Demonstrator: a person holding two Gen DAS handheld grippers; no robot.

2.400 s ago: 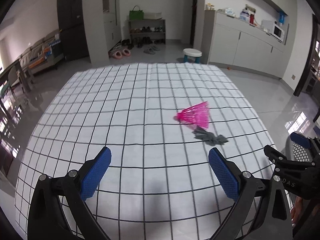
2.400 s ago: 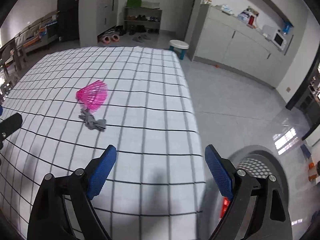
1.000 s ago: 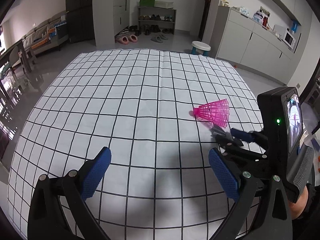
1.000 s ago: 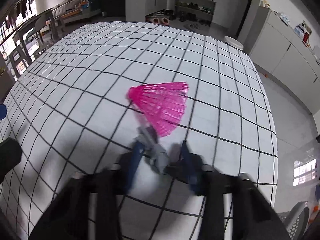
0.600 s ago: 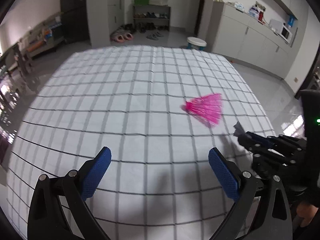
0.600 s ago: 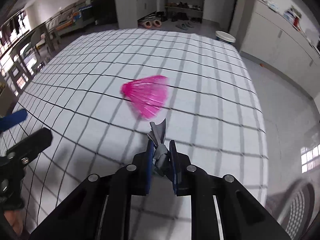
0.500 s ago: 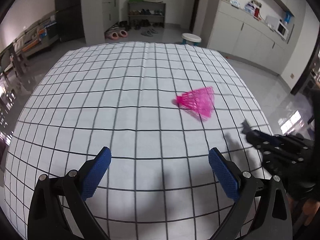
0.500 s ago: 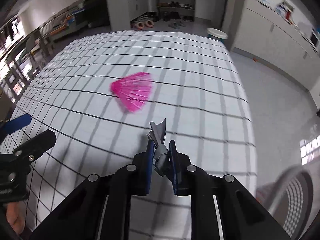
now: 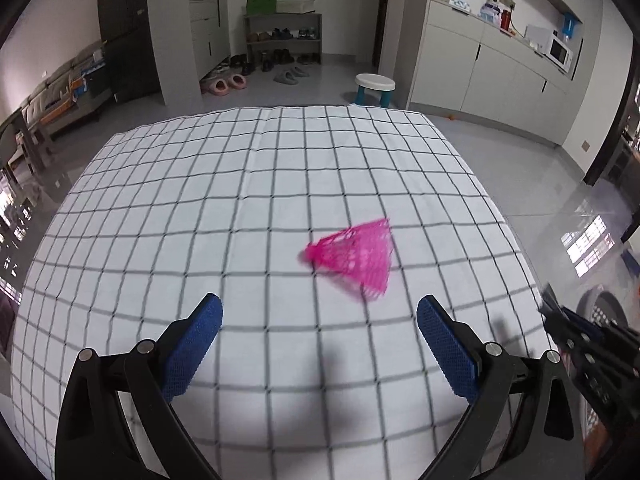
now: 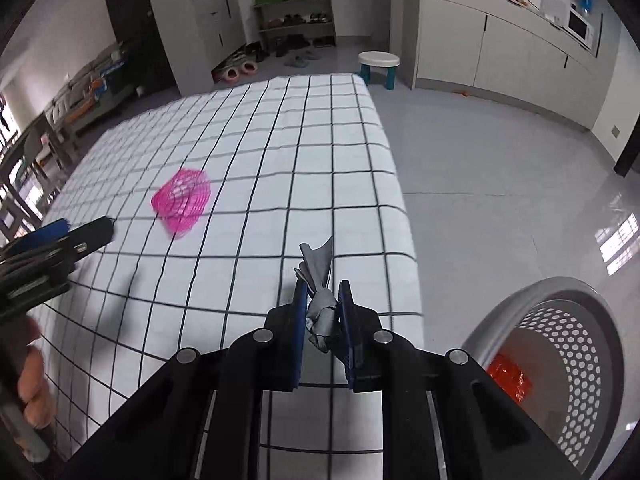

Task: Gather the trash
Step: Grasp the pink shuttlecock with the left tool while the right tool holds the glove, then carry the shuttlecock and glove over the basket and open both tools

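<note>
Holding the right gripper [image 10: 322,312] pinched on a crumpled grey scrap [image 10: 318,280] above the checked cloth [image 10: 280,152], we judge it bound for the perforated bin [image 10: 560,320] at 4 o'clock. Our left gripper [image 9: 318,344] gapes wide, empty — the pink mesh cone [image 9: 356,258], blurred, lies at 1 o'clock.

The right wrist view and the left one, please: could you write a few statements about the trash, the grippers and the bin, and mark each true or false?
1. The right gripper is shut on the crumpled grey scrap. True.
2. The pink plastic mesh cone is held by the left gripper. False: it lies on the black-and-white checked cloth, ahead of the open jaws.
3. The grey perforated bin stands on the floor, off the cloth's right edge. True.
4. The bin holds nothing. False: something orange-red lies inside.
5. The grey scrap is already in the bin. False: it is still gripped.
</note>
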